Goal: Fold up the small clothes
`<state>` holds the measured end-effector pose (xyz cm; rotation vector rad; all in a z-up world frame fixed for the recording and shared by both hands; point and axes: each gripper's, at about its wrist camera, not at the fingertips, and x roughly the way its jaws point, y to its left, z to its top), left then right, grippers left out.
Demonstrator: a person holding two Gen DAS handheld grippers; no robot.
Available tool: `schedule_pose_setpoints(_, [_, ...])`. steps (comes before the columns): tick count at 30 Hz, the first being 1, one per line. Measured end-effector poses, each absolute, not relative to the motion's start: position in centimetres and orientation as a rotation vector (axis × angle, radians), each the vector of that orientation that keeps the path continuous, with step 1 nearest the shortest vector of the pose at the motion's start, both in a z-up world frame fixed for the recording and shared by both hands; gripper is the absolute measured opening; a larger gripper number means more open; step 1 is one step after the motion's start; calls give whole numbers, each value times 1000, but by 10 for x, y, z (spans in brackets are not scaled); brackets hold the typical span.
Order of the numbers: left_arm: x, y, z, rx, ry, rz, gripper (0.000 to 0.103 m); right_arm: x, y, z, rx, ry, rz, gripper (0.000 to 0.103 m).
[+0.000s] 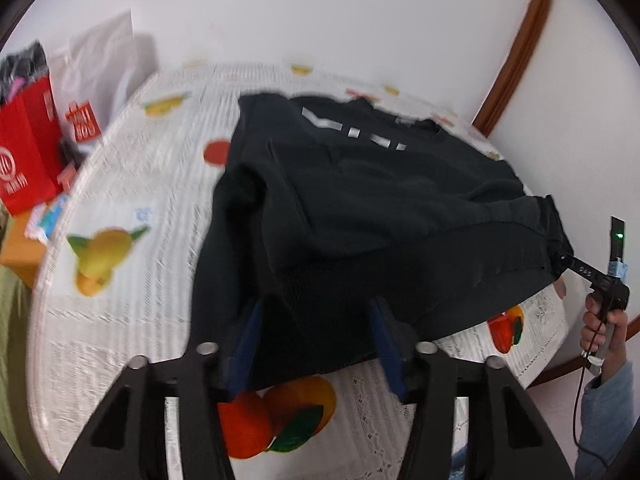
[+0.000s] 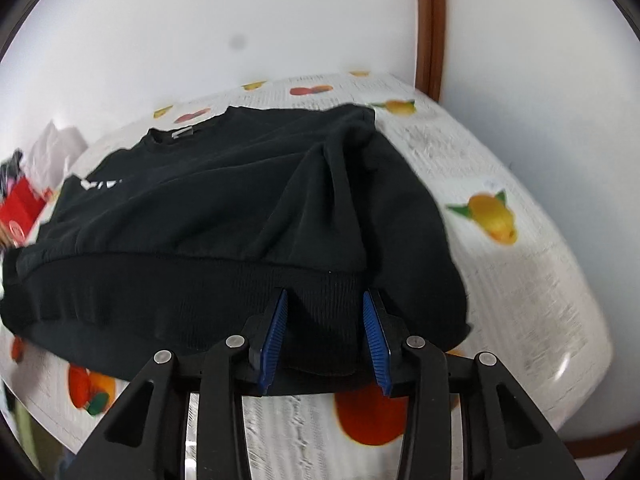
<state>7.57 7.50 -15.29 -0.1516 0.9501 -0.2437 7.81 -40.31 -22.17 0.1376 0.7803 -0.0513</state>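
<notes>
The black sweatshirt (image 1: 360, 200) fills the middle of the tabletop (image 1: 132, 288), its ribbed hem reaching the near edge and lying between the fingers of both the left gripper (image 1: 316, 312) and the right gripper (image 2: 325, 312). To its left a broad strip of fruit-printed cloth lies bare up to the left edge. Past that edge stand a red paper bag (image 1: 30, 156) and a white plastic bag (image 1: 102, 64), closing off the far left corner. On the sweatshirt's right, bare cloth runs to the rounded right edge (image 2: 560, 280). The wall (image 1: 320, 12) stands close behind the far edge, with a brown wooden trim (image 2: 431, 28) at the far right corner.
</notes>
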Motion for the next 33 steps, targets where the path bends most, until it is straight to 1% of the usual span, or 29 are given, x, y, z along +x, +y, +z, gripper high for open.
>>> schedule_pose_setpoints(1, [78, 74, -157, -169, 968, -257, 27, 78, -399, -221, 122, 780, -47, 30])
schedule_pose_setpoints(2, [81, 73, -160, -184, 981, -277, 14, 78, -394, -219, 88, 776, -50, 19])
schedule_pose_setpoints(3, [82, 69, -157, -171, 975, -286, 9, 77, -390, -216, 56, 770, -45, 13])
schedule_pose_setpoints(4, [81, 67, -152, -151, 959, -286, 7, 76, -388, -212, 30, 757, -34, 13])
schedule_pose_setpoints(7, [84, 65, -129, -110, 901, -323, 7, 70, -396, -187, 77, 697, 28, 12])
schedule_pose_setpoints(10, [96, 71, -109, -164, 863, -360, 7, 72, -409, -160, 176, 623, 86, 12])
schedule_pose_setpoints(16, [138, 76, -89, -246, 806, -348, 7, 113, -422, -132, 323, 558, 118, 12])
schedule_pose_setpoints(20, [173, 79, -90, -294, 811, -325, 7, 148, -427, -132, 404, 564, 113, 12])
schedule_pose_setpoints(28, [234, 79, -123, -361, 914, -279, 8, 216, -424, -160, 451, 653, 46, 13])
schedule_pose_setpoints(29, [238, 83, -125, -377, 928, -277, 9, 222, -426, -163, 463, 660, 41, 17])
schedule_pose_setpoints(33, [241, 89, -125, -397, 945, -304, 10, 233, -435, -162, 490, 663, 48, 23])
